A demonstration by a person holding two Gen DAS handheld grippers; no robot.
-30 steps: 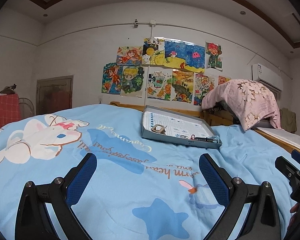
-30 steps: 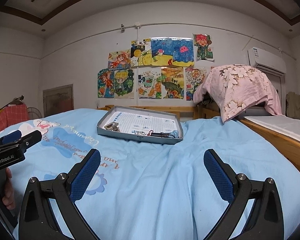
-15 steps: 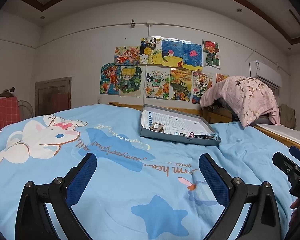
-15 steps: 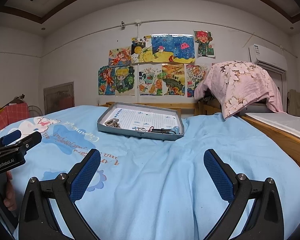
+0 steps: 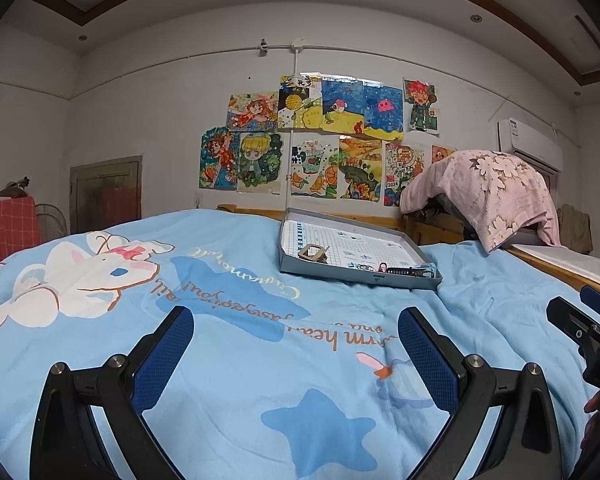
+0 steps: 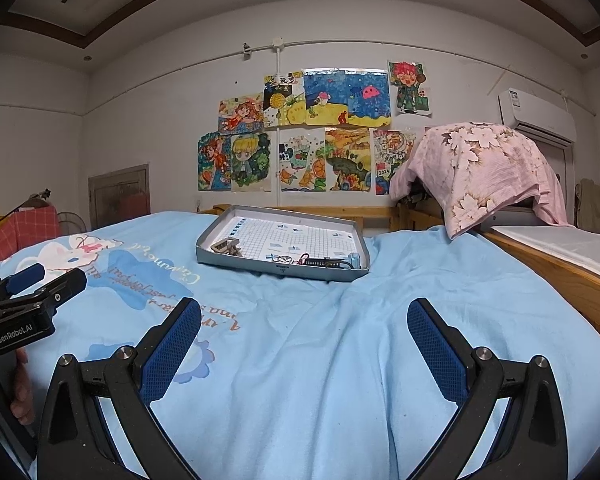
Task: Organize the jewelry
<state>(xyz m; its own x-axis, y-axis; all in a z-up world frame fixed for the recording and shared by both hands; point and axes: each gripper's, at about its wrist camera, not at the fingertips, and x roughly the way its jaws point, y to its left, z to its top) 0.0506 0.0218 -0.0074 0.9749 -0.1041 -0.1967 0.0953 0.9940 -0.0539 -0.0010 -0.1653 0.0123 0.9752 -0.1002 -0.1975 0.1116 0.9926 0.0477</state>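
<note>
- Ahead, far across the blue bedspread [image 6: 340,360], a grey tray [image 6: 204,249] holds the jewelry: small pieces [image 6: 284,259] bunched along its near edge, too tiny to identify.
- Left gripper [image 5: 296,344] gapes wide, empty.
- Right gripper [image 6: 304,332] likewise spread, holding nothing.
- Each view shows the other gripper only in part, cut off by the frame edge.

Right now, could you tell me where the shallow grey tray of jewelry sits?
The shallow grey tray lies on the light blue bedspread, ahead of both open grippers, near the wooden headboard below the wall drawings.
</note>
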